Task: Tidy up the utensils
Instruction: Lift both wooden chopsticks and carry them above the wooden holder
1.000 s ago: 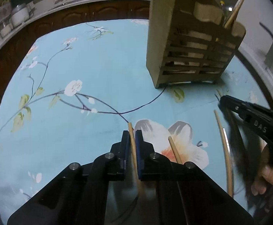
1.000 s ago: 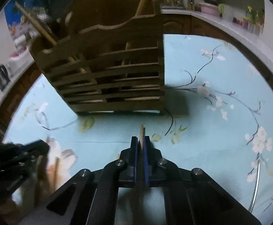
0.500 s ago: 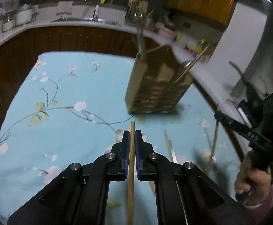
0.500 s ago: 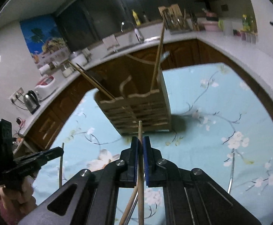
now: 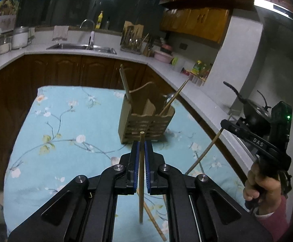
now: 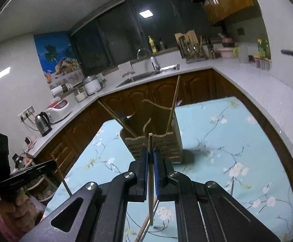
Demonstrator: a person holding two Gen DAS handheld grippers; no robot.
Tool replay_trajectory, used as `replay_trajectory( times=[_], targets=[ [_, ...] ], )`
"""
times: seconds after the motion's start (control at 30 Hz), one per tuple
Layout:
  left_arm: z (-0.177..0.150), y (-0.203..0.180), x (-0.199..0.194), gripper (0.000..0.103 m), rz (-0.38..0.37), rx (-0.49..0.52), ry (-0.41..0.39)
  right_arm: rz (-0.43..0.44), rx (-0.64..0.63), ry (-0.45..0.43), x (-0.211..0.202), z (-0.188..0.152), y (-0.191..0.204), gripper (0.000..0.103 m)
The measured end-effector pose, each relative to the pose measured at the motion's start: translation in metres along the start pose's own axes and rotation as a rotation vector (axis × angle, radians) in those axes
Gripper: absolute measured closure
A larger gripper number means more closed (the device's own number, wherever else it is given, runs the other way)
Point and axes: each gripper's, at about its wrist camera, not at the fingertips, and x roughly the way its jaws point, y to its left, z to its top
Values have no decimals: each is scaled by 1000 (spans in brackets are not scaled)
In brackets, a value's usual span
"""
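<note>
A slatted wooden utensil holder (image 5: 146, 119) stands on the blue floral tablecloth (image 5: 61, 125), with chopsticks leaning in its compartments; it also shows in the right wrist view (image 6: 156, 139). My left gripper (image 5: 140, 151) is shut on a wooden chopstick (image 5: 140, 181), held upright well above the table. My right gripper (image 6: 150, 157) is shut on another chopstick (image 6: 151, 181), also raised. Each gripper shows in the other's view, the right gripper (image 5: 225, 124) with its chopstick (image 5: 205, 153), the left gripper (image 6: 51, 164) with its chopstick (image 6: 61, 177).
More utensils lie on the cloth below: a chopstick (image 5: 154, 221) under my left gripper and a thin one (image 6: 144, 227) under my right. A kitchen counter (image 5: 126, 54) with a sink (image 5: 82, 46) wraps around the table. A kettle (image 6: 42, 124) stands at left.
Both grippers have lifted their chopsticks off the tablecloth and risen high above the table. The holder now appears farther away and lower in both views.
</note>
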Motion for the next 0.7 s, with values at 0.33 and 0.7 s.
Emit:
replay_trajectory(
  times=[0.33,0.7],
  targets=[
    [19,-2,-12,99,-4,-3,-81,3,-16,-43,-6,15,4,98],
    [58,-6,-11,99,-12,-1,-168,-14,-24,-122,-2,49,3,98]
  ],
)
